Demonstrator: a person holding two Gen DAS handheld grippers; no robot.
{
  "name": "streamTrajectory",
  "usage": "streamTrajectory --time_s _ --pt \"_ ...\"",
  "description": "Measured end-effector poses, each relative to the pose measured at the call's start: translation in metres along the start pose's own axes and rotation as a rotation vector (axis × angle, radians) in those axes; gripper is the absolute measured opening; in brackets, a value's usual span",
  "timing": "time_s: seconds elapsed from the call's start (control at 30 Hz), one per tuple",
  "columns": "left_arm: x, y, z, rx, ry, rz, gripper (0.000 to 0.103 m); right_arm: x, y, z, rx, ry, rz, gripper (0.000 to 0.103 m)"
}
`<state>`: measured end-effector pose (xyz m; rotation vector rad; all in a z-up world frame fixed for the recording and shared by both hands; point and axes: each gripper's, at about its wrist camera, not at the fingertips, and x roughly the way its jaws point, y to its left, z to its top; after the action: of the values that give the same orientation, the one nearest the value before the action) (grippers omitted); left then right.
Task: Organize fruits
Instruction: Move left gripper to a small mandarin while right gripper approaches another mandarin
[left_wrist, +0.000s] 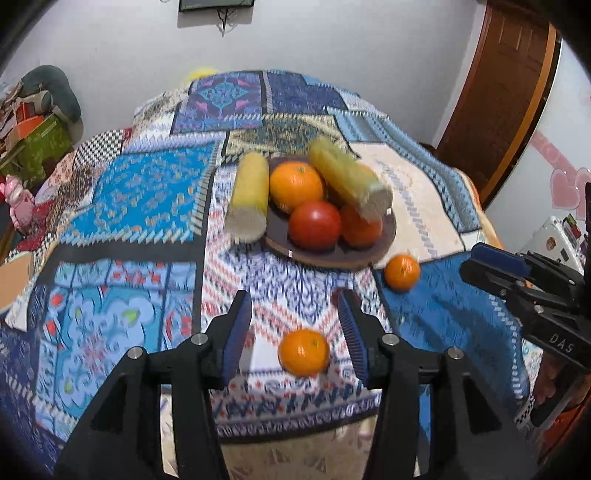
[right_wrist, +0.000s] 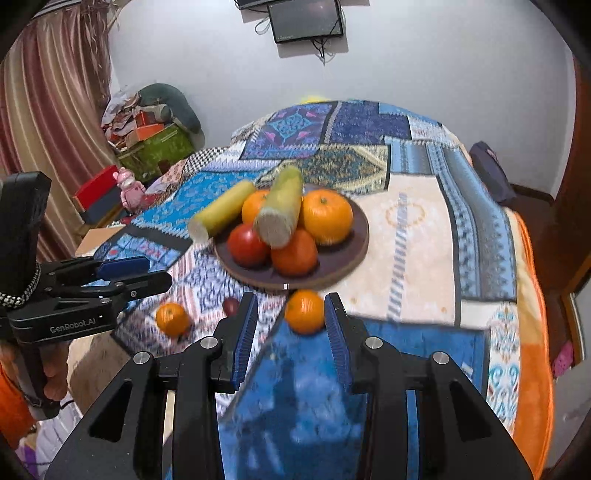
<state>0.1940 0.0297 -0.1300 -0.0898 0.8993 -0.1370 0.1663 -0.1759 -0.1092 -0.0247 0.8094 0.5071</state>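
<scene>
A dark brown plate (left_wrist: 384, 236) (right_wrist: 354, 254) on the patchwork cloth holds oranges, a red tomato (left_wrist: 314, 226) (right_wrist: 246, 245) and a yellow corn cob (left_wrist: 349, 175) (right_wrist: 280, 212). A second cob (left_wrist: 249, 195) (right_wrist: 221, 212) lies at its left rim. My left gripper (left_wrist: 295, 306) is open above a loose orange (left_wrist: 303, 352) (right_wrist: 172, 319) that lies between its fingers, untouched. My right gripper (right_wrist: 290, 308) (left_wrist: 491, 266) is open around another loose orange (right_wrist: 305, 311) (left_wrist: 402, 272) near the plate's front edge. A small dark red fruit (right_wrist: 231, 306) lies between the loose oranges.
The cloth-covered table (left_wrist: 147, 192) (right_wrist: 424, 229) drops off at its near edge. Boxes and clutter (right_wrist: 147, 136) stand at the far left by a curtain. A wooden door (left_wrist: 506, 85) is at the right.
</scene>
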Motion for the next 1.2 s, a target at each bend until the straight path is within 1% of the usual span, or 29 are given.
streamTrajectory --time_s 0.2,0.27,0.43,0.53,0.63,0.8,0.87,0.97,1.07,1.2 --pt "0.015 0.000 -0.020 0.008 0.052 0.004 0.048 0.009 -0.004 -0.018 0.012 0.044 0.000 0.035" --pt "0.021 0.001 -0.023 0.005 0.070 -0.012 0.047 0.014 -0.005 -0.020 0.015 0.057 0.000 0.035" --pt "0.033 0.000 -0.026 0.008 0.096 -0.032 0.037 0.023 -0.006 -0.021 0.013 0.073 0.000 0.034" --pt "0.034 -0.002 -0.027 0.021 0.086 -0.028 0.035 0.029 -0.004 -0.017 0.008 0.075 0.001 0.034" --pt "0.032 0.002 -0.023 0.001 0.073 -0.034 0.035 0.038 -0.004 -0.014 0.007 0.081 0.000 0.034" --pt "0.025 0.012 -0.012 -0.008 0.032 -0.013 0.035 0.051 -0.002 -0.007 0.004 0.084 -0.013 0.035" --pt "0.023 0.014 -0.008 -0.008 0.022 -0.019 0.035 0.055 -0.001 -0.006 -0.005 0.087 -0.025 0.037" --pt "0.024 0.015 -0.005 -0.011 0.018 -0.028 0.035 0.062 0.000 -0.005 -0.013 0.105 -0.030 0.037" --pt "0.027 0.014 -0.005 -0.007 0.020 -0.029 0.035 0.063 0.001 -0.003 -0.027 0.099 -0.045 0.036" --pt "0.028 0.011 -0.006 0.004 0.019 -0.025 0.035 0.066 0.003 -0.001 -0.046 0.111 -0.053 0.037"
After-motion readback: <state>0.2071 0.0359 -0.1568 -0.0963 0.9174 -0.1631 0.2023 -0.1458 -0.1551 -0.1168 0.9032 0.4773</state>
